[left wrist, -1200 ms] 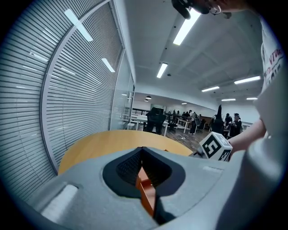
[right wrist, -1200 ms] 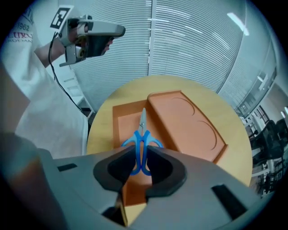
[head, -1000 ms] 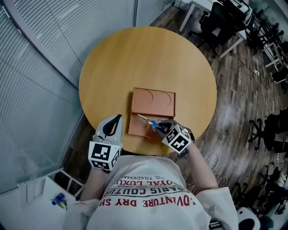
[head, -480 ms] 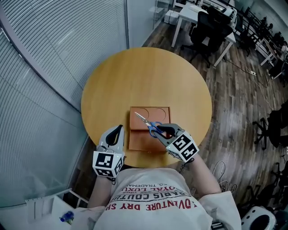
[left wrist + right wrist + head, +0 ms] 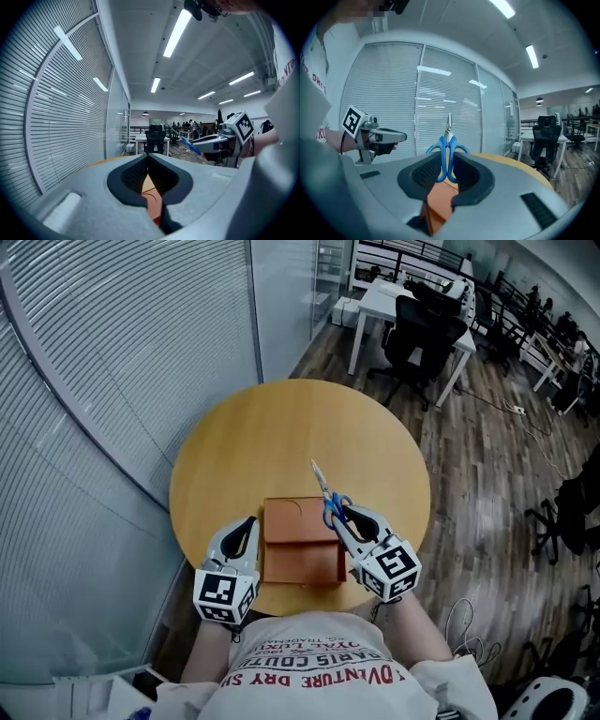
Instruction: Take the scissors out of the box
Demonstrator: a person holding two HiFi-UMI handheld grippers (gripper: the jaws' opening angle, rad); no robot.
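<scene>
Both grippers are riding higher than a second ago, and the scissors point(image 5: 325, 491) are coming up with the right one, out of the box point(image 5: 302, 563) where they were lying.

I am counting one pair of scissors, one box, one round tabletop point(image 5: 281, 427) and my two grippers. The right gripper point(image 5: 345, 515) is holding the scissors: its fingers are pinching the two blue handle loops, and the closed metal blades are sticking out past the fingertips. The left gripper point(image 5: 247, 524) is carrying nothing, and its fingers are meeting at the tips.

The head view is giving me the whole box, lying on the tabletop beneath and between the two sets of fingers. The right gripper view is showing only a corner of it under the fingers, but there the grip is plain: ribbed dark pads are pressing on smooth plastic loops, and the thin pointed blades are standing upright. The left gripper view is catching the scissors from the side as a blue sliver off to the right of its fingers.

The box is flat, rectangular and orange-brown, with a curved line on its far half. The tabletop is looking like pale smooth wood.
</scene>
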